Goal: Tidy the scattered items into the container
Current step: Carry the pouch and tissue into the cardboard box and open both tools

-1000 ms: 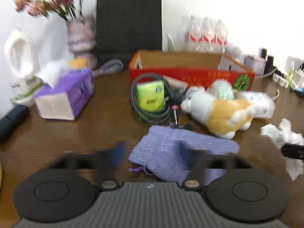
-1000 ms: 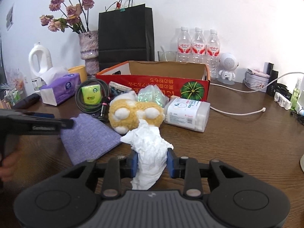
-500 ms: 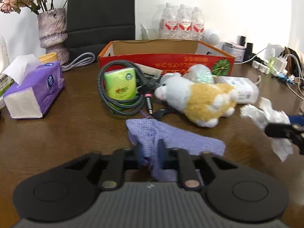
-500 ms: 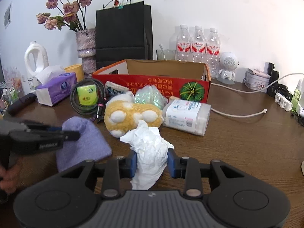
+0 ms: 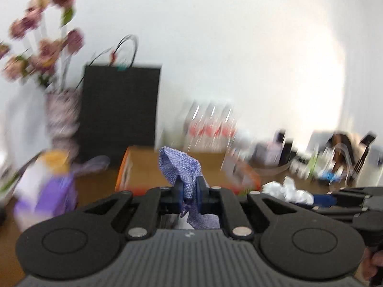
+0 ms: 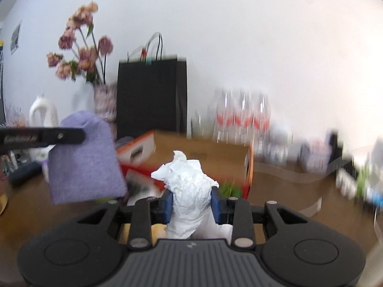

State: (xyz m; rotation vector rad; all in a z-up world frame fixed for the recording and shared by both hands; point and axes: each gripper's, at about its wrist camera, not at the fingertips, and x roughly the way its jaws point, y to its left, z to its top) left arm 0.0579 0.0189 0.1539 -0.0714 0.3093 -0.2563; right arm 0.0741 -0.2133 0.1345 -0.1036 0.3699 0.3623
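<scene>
Behind the brown table, the cardboard box awaits: left gripper clamps the purple cloth, right gripper grips crumpled tissue, neither yet dropped in.

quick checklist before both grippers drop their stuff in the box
1. Left gripper shut on the cloth: ok.
2. Right gripper shut on the tissue: ok.
3. Cloth lifted off the table, hanging free in the right wrist view: ok.
4. Box open at the top, ahead of both grippers: ok.
5. Free room inside the box: cannot tell, blurred.
6. Grippers apart from each other: ok.
</scene>
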